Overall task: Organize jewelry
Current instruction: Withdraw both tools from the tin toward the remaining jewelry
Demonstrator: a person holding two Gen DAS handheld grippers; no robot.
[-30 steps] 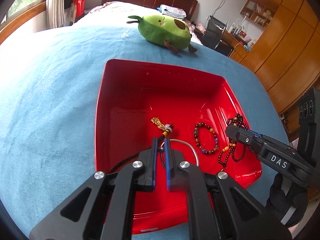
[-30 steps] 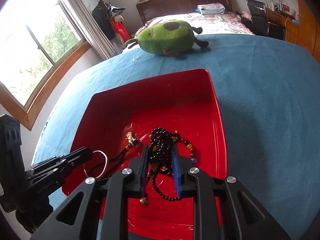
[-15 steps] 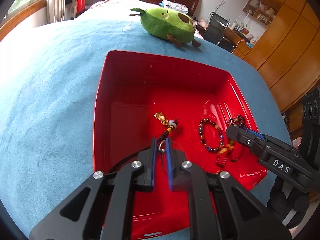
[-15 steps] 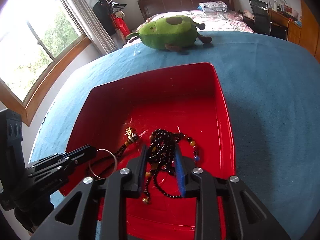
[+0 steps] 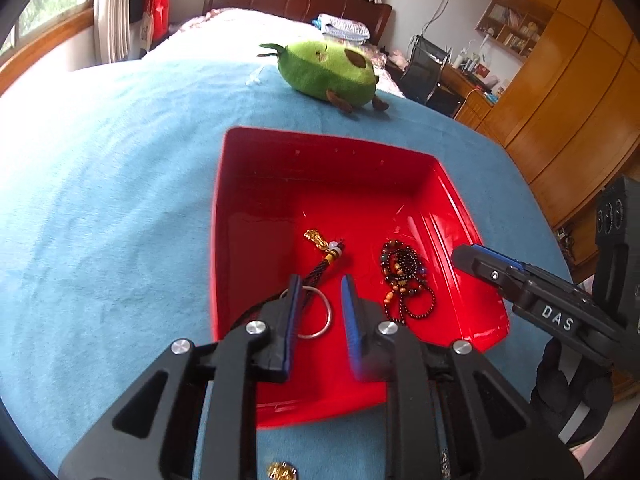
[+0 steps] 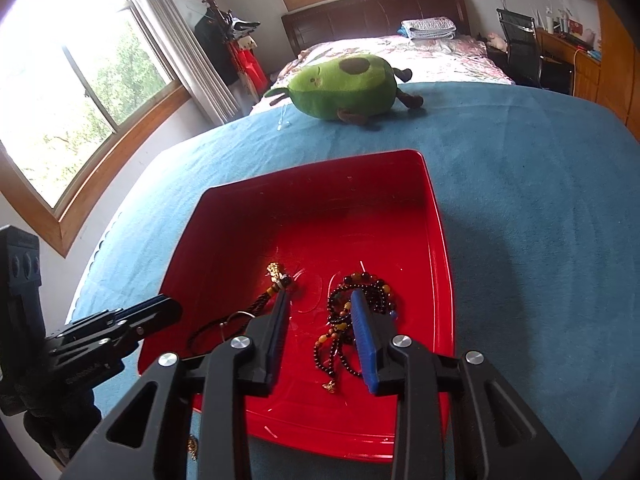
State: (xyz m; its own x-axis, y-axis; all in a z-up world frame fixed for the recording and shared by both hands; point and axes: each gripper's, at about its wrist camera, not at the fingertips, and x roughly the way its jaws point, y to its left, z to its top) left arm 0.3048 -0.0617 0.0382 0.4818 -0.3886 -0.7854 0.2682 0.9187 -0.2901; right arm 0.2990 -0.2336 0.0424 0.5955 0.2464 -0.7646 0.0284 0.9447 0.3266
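Note:
A red tray (image 5: 224, 208) lies on the blue cloth. On its floor lie a gold charm (image 5: 318, 240) on a black cord with a silver ring (image 5: 324, 320), and a pile of dark bead strings (image 5: 402, 268). My left gripper (image 5: 320, 284) hovers over the ring with its jaws opening and nothing pressed between them. My right gripper (image 6: 320, 300) stands open above the bead strings (image 6: 340, 312), which rest on the tray (image 6: 432, 200), partly hidden behind its blue-padded finger. The charm (image 6: 276, 272) lies just ahead of its other finger.
A green avocado plush (image 5: 328, 70) sits on the blue cloth (image 5: 120, 200) beyond the tray. A small gold piece (image 5: 282, 472) lies on the cloth in front of the tray, under my left gripper. Wooden wardrobes (image 5: 560, 100) stand to the right, a window (image 6: 80, 100) to the left.
Both grippers have widened and lifted away from the tray floor. The left let go of the cord and ring, the right of the bead strings, which now lie bunched in the tray.

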